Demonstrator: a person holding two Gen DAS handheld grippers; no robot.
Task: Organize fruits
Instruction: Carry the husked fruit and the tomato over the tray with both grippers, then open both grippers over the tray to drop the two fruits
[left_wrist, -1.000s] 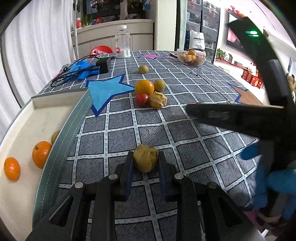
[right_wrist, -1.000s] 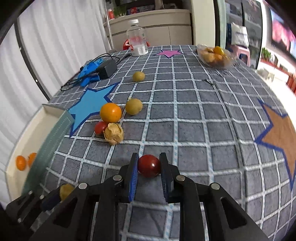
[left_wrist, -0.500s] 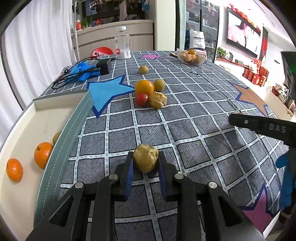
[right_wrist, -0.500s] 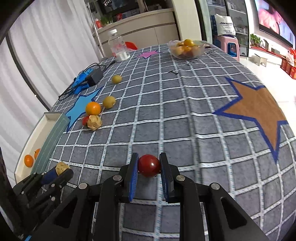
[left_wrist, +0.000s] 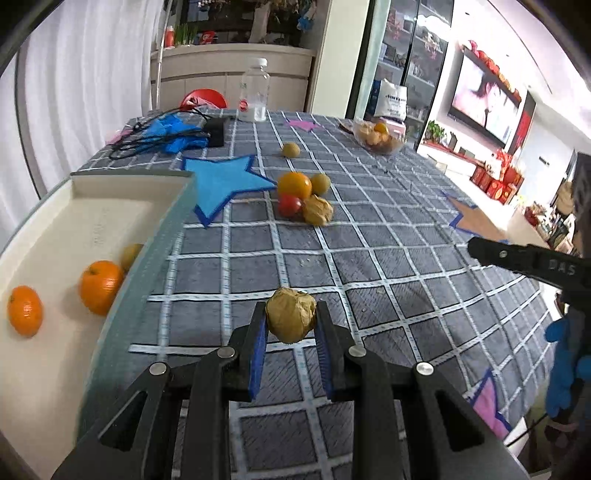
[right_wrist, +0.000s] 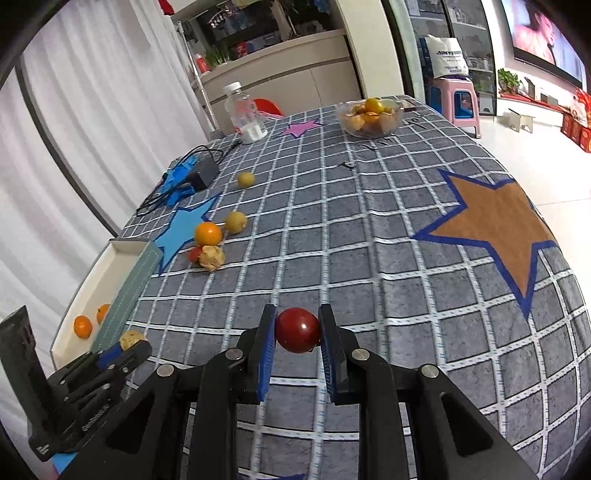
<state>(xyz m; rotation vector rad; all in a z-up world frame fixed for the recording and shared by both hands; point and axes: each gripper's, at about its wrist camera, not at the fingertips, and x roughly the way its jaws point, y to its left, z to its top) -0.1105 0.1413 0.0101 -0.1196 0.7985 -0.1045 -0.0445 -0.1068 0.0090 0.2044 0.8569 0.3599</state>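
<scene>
My left gripper (left_wrist: 291, 325) is shut on a papery husked fruit (left_wrist: 291, 319), held above the tablecloth just right of the white tray (left_wrist: 110, 184). The tray holds two oranges (left_wrist: 100, 286) and a greenish fruit (left_wrist: 131, 255). My right gripper (right_wrist: 297, 328) is shut on a red tomato (right_wrist: 297, 329), over the table's near middle. A cluster lies further out: an orange (left_wrist: 294, 185), a red tomato (left_wrist: 289, 205), a husked fruit (left_wrist: 317, 210) and a yellow-green fruit (left_wrist: 320, 183). The left gripper also shows in the right wrist view (right_wrist: 125, 345).
A lone yellow-green fruit (left_wrist: 290, 150) lies further back. A glass bowl of fruit (left_wrist: 377, 137) stands at the far right, a plastic bottle (left_wrist: 254, 96) at the far edge, and a black adapter with cables and blue cloth (left_wrist: 173, 131) at the far left.
The right gripper has pulled back to the right and risen with the tomato. The left gripper has held its husked fruit nearly still beside the tray.
</scene>
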